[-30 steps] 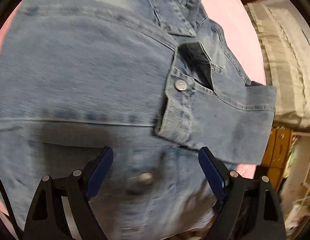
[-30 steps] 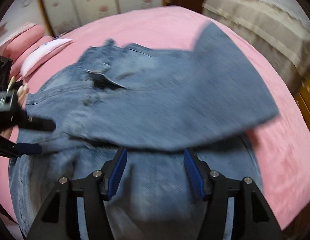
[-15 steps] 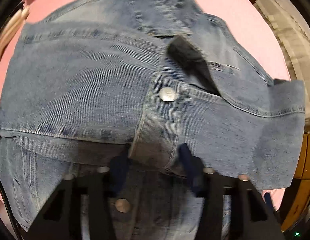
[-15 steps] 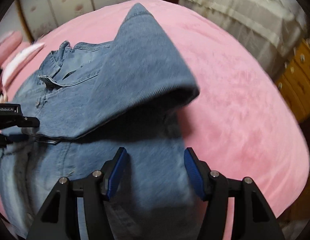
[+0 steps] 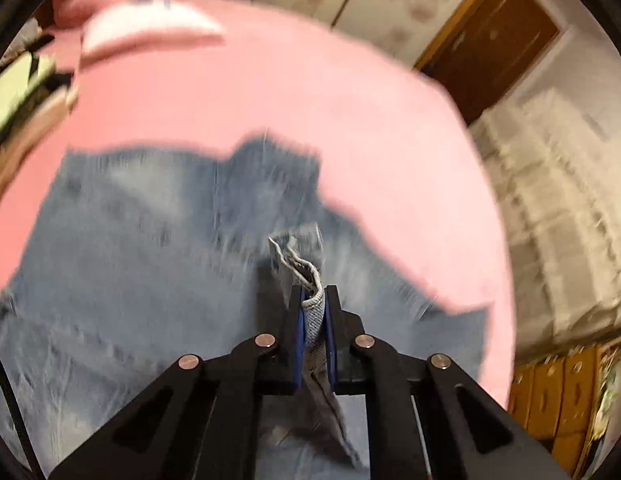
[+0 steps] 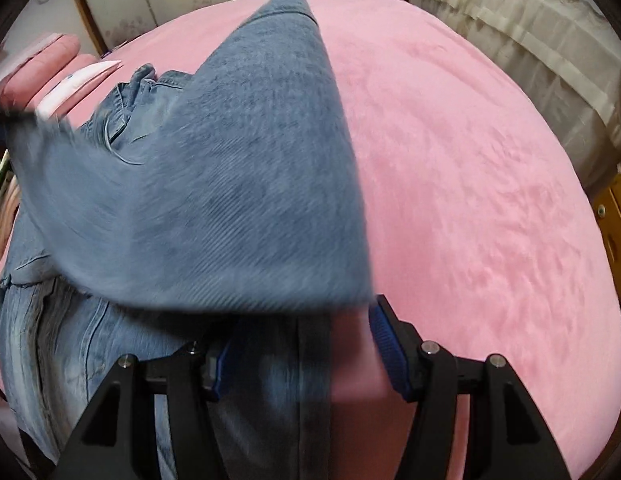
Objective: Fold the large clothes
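A light-blue denim jacket (image 5: 130, 248) lies on the pink bed (image 5: 270, 92). My left gripper (image 5: 313, 312) is shut on a folded edge of the denim jacket and holds it raised above the rest of the garment. In the right wrist view a sleeve of the jacket (image 6: 238, 184) is lifted and stretched across the frame, blurred at the left. My right gripper (image 6: 302, 356) is open, low over the jacket's lower part beside the bed's pink cover (image 6: 470, 208); the raised sleeve hides part of its left finger.
A white and pink pillow (image 5: 150, 28) lies at the head of the bed. A beige bedspread (image 6: 522, 40) and wooden drawers (image 5: 558, 392) stand to the right. A wooden door (image 5: 494, 44) is at the back.
My left gripper has closed on the jacket's cuff edge and lifted it, the view swinging up toward the pillows. In the right wrist view the sleeve has risen and come closer.
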A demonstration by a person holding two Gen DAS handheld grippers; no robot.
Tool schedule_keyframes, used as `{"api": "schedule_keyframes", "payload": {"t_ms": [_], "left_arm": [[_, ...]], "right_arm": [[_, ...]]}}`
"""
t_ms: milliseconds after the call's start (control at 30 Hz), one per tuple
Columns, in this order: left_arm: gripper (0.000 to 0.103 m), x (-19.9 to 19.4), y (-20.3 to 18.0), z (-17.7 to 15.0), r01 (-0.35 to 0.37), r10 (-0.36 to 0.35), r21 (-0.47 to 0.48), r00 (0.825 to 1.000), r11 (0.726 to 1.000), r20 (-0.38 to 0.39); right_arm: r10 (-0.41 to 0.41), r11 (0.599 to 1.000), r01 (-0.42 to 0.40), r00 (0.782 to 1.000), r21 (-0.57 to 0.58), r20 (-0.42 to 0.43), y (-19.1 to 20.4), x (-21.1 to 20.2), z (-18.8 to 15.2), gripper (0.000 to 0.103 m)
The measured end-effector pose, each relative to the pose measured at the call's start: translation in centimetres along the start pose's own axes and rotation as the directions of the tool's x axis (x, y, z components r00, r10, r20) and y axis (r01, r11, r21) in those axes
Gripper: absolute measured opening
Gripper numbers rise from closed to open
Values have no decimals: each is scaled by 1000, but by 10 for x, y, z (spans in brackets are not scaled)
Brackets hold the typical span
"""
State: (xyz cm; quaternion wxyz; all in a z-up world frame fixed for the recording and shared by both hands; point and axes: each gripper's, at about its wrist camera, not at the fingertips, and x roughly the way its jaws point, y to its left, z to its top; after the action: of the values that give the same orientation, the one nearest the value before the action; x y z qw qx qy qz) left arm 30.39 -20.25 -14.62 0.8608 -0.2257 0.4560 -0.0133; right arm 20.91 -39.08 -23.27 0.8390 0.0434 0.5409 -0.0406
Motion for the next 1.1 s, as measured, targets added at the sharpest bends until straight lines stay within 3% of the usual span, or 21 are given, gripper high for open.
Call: {"api": "schedule_keyframes", "payload": {"t_ms": [167, 267, 400, 467, 533, 600, 800, 900, 933, 967, 1033, 1100], "left_arm": [[5, -48, 26, 53, 21, -8, -73, 985, 997, 171], [5, -56, 56, 60, -88, 102, -79, 975, 993, 197], [4, -34, 111, 41, -255, 266, -102, 957, 961, 115], [4, -7, 146, 18, -367, 367, -104, 930, 924, -23], [4, 9, 167, -1, -384, 366, -130, 920, 914, -139], [4, 18, 183, -22, -359, 314, -184, 920, 915, -233], [35, 27, 191, -37, -299, 232, -230, 932, 926, -278], [72, 36, 193, -31, -270, 197, -231, 934, 935, -297], [96, 37, 194, -28, -264, 190, -224, 934, 938, -304], [102, 40, 193, -28, -282, 210, -206, 927, 937, -311], [102, 43, 194, -29, -303, 238, -172, 917, 937, -321], [102, 49, 199, -36, -296, 221, -178, 910, 938, -350]], "right_arm": [[6, 1000, -6, 999, -18, 33, 3, 6, 18, 60], [19, 999, -16, 999, -42, 49, 8, 9, 24, 60], [-11, 996, 15, 998, -82, 57, 11, 8, 18, 60], [-16, 996, 21, 998, -86, 63, 12, 8, 16, 60], [-18, 996, 23, 998, -87, 57, 12, 7, 15, 60], [-13, 995, 17, 999, -96, 41, 13, 6, 15, 60], [32, 991, -33, 999, -130, -4, 15, -4, 13, 60], [78, 987, -79, 997, -138, -12, 17, -14, 11, 60], [80, 986, -79, 997, -150, -5, 19, -18, 11, 60], [72, 983, -70, 997, -169, 6, 22, -22, 10, 60], [54, 977, -51, 998, -206, 11, 27, -24, 10, 60], [55, 976, -52, 998, -213, 9, 30, -24, 11, 60]]}}
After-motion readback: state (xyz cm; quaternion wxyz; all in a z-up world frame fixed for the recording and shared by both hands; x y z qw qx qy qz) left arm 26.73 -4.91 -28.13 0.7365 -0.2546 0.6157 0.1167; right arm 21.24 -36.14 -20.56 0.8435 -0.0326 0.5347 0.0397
